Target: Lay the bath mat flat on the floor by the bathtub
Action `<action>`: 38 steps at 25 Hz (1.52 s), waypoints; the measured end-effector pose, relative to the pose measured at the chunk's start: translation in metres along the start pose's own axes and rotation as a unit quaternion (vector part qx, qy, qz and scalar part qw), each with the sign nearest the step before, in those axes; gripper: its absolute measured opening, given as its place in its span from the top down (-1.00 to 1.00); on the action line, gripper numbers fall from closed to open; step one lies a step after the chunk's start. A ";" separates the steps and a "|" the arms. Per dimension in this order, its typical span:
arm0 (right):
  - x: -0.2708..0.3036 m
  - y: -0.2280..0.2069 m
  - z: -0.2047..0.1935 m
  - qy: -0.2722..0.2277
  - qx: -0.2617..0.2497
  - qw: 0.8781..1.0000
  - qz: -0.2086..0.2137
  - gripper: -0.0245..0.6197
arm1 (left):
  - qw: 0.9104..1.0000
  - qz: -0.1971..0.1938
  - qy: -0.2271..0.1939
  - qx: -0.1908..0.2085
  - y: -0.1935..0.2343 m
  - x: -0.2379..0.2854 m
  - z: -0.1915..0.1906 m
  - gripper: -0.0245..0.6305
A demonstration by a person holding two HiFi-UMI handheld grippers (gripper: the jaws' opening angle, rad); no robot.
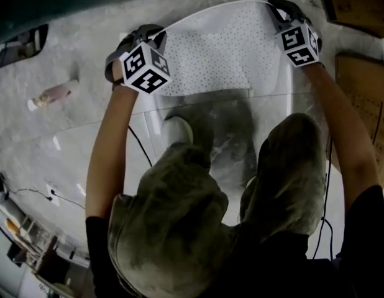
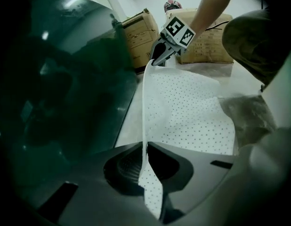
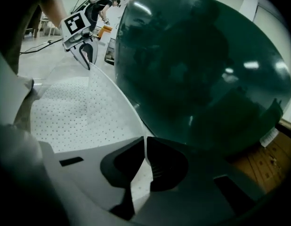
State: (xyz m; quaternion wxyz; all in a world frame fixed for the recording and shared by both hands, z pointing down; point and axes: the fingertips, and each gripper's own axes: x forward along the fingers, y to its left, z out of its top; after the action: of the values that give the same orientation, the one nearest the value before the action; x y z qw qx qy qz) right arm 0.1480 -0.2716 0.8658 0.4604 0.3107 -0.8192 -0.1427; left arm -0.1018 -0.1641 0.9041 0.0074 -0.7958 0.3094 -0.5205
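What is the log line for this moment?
left gripper: shut on bath mat | right gripper: shut on bath mat | bath mat: edge nearest bathtub raised, not yet flat on floor

light: dim, ceiling lamps | glare: highlights on dark bathtub (image 3: pixel 202 69) | edges: fisheye-bent, vignetted black

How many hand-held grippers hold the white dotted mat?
2. The left hand-held gripper clamps the bath mat at its left corner; the right hand-held gripper, at its right corner.
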 end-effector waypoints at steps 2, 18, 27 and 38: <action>0.017 0.003 -0.005 0.006 0.010 1.000 0.002 0.83 | 1.000 0.002 -0.008 -0.004 0.001 0.010 -0.004 0.81; 0.018 0.025 -0.054 0.041 0.056 0.998 0.007 0.21 | 0.981 0.052 -0.038 -0.181 0.016 0.020 -0.061 0.37; -0.022 0.051 -0.152 0.052 0.224 0.972 0.052 0.11 | 0.942 0.025 0.009 -0.335 -0.032 0.005 -0.130 0.31; -0.040 0.096 -0.192 0.021 0.460 0.883 0.094 -0.05 | 0.841 0.081 0.029 -0.534 -0.068 0.021 -0.213 0.02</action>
State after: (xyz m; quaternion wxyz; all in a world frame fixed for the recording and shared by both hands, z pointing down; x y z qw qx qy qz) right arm 0.2888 -0.1622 0.9913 0.2946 0.4122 -0.8082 0.3003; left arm -0.2406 -0.0530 1.0415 -0.3860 -0.6330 0.6028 -0.2948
